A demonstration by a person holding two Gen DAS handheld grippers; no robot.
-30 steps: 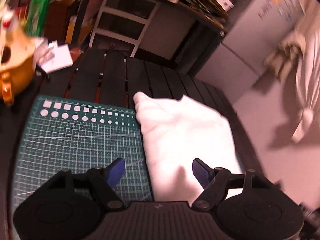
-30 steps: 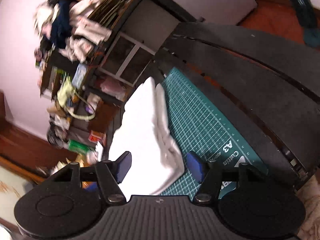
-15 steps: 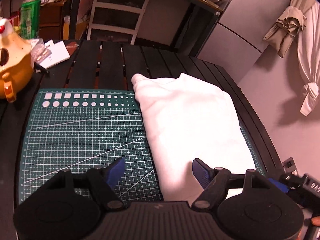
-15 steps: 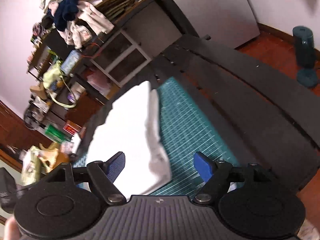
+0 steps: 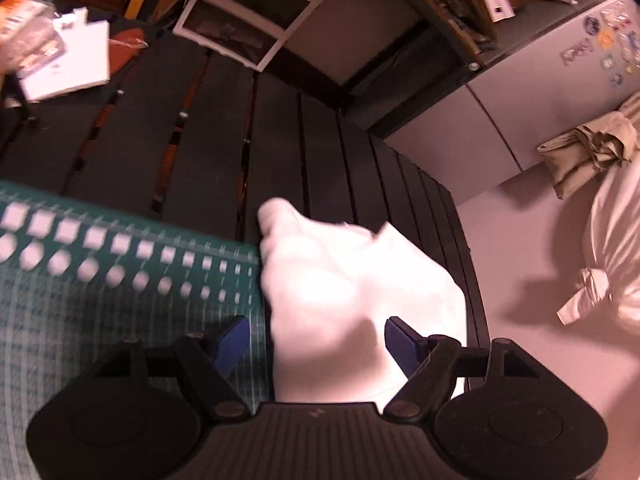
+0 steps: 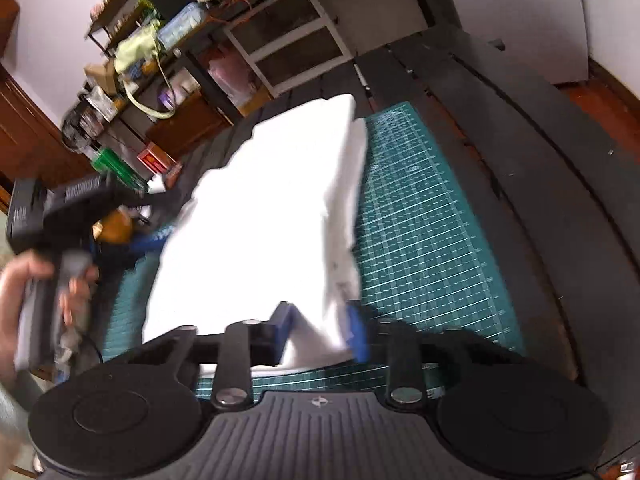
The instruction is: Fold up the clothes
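Right gripper (image 6: 320, 330): half a second ago its jaws stood wide over the near end of the white folded garment (image 6: 272, 208); now they have narrowed onto the garment's near corner, blue pads (image 6: 283, 322) pressing cloth on both sides, so the cloth is held. Left gripper (image 5: 316, 338): jaws wide as before, nothing between the pads but the garment's edge lying beneath, no contact evident. The left wrist view has shifted and blurred since the previous frames, indicating that tool is in motion; the right wrist view shows the left tool in the person's hand (image 6: 28, 280) off the garment's left side, apart from the cloth. Location of the garment: it lies on the right part of the green cutting mat (image 5: 120, 300), its far end overhanging onto the dark slatted table (image 5: 280, 140), position not visibly changed. Assessment: the fresh grasp suggests a further fold or a lift of the bundle is being started from the near corner; one-sided hold risks the layers sliding open unless the left gripper takes the opposite edge
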